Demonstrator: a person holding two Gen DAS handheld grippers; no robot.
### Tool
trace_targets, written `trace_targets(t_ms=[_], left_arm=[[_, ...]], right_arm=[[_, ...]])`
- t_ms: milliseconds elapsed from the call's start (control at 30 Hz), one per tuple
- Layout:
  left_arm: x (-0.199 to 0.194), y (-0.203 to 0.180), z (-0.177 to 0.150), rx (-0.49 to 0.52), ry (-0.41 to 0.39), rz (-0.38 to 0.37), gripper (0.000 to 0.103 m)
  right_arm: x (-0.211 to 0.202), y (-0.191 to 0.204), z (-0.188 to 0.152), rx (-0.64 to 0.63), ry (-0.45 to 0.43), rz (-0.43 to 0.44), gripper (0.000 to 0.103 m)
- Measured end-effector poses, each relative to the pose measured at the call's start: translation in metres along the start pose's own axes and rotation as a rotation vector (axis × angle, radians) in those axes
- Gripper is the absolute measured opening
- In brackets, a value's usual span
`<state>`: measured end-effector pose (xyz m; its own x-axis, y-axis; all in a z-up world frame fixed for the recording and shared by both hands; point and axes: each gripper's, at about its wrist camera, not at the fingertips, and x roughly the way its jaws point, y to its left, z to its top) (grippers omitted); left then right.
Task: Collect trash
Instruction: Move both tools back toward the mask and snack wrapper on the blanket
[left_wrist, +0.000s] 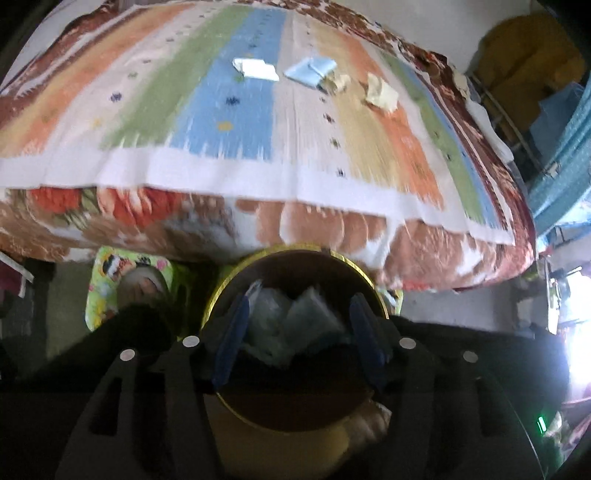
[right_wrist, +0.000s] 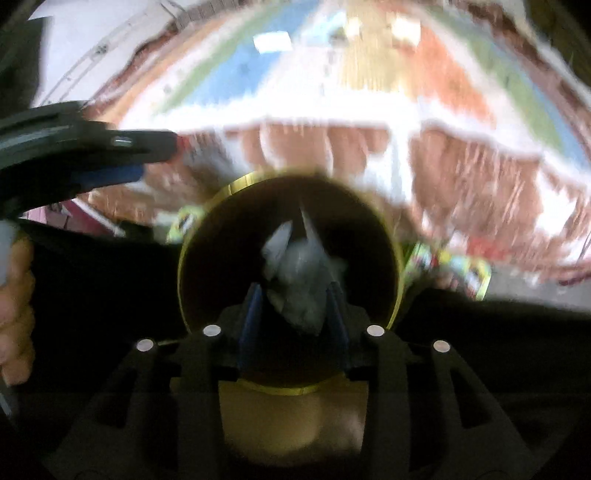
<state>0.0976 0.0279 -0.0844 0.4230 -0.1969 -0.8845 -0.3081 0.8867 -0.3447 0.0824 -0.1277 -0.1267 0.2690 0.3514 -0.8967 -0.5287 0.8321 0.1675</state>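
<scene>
**Both grippers over the bin mouth**

The left gripper (left_wrist: 299, 314) hangs above the round yellow-rimmed bin (left_wrist: 354, 266), jaws partly apart, with pale crumpled paper (left_wrist: 291, 325) between them; whether the pads touch it I cannot tell. On the striped bedspread (left_wrist: 221, 122) beyond lie four more paper scraps (left_wrist: 255, 68). The right gripper (right_wrist: 295, 299), also partly spread, has grey crumpled paper (right_wrist: 295, 269) between its fingers over the same bin (right_wrist: 397, 258); contact is unclear through blur.

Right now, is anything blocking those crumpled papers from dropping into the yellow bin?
Nothing visible does. Each hand-held gripper, left and right, hangs over the yellow bin's open mouth, with pale crumpled paper between the fingers and only dark bin interior beneath it.
</scene>
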Motion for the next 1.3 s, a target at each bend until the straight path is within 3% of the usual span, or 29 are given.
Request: trace_targets(t_ms=[133,300,467,633,733,933,1000,1300], left_arm=[[0.001,0.007,0.026,-0.026,-0.015,0.036,0.059],[-0.001,0.017,0.057,-0.063,-0.042,0.057,0.069],[-0.011,0.01,0.084,-0.042,-0.148,0.129,0.075],[-0.013,-0.002,0.121,0.048,-0.211,0.114,0.086],[-0.014,-0.001,0.144,0.081,-0.276,0.108,0.091],[0.002,0.008,0.163,0.041,-0.297,0.09,0.094],[0.003,0.012,0.168,0.036,-0.31,0.086,0.096],[0.014,0.027,0.189,0.023,-0.326,0.054,0.097]], right_arm=[[-0.02,0.008,0.015,-0.061,-0.128,-0.036,0.043],[-0.033,0.001,0.039,-0.063,-0.193,-0.008,0.052],[-0.042,-0.008,0.069,-0.021,-0.249,0.026,0.06],[-0.048,-0.015,0.102,0.005,-0.279,0.04,0.068],[-0.052,-0.021,0.12,-0.001,-0.297,0.026,0.078],[-0.032,-0.043,0.149,0.075,-0.246,0.032,0.082],[-0.029,-0.05,0.159,0.102,-0.253,0.042,0.089],[-0.004,-0.069,0.21,0.102,-0.268,0.01,0.091]])
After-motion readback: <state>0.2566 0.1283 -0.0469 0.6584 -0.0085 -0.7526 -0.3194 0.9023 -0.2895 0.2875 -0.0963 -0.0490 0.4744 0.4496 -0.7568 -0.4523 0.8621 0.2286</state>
